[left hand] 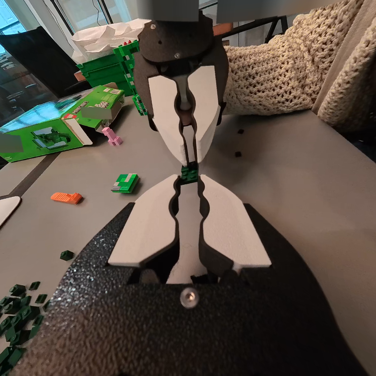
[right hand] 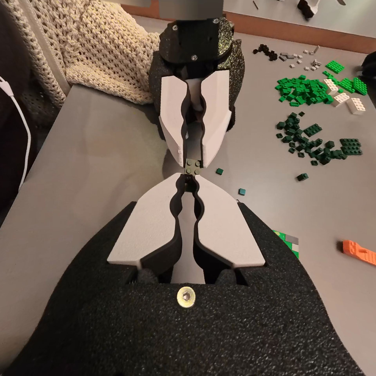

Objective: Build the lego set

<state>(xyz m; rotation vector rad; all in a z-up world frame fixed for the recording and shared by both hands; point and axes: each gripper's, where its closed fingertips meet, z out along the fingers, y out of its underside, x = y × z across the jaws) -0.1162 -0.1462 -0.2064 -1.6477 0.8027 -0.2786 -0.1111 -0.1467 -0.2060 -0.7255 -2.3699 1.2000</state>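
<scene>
Left tool pinches a dark green plate; right tool apparently grips a smaller piece against it. Misaligned studs could pop either loose onto the bench.

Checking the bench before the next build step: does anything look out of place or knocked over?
The green set box lies on its side with an end flap open, a small pink figure just outside it. A few dark green pieces sit stray from the dark green pile. Nothing looks damaged.
</scene>
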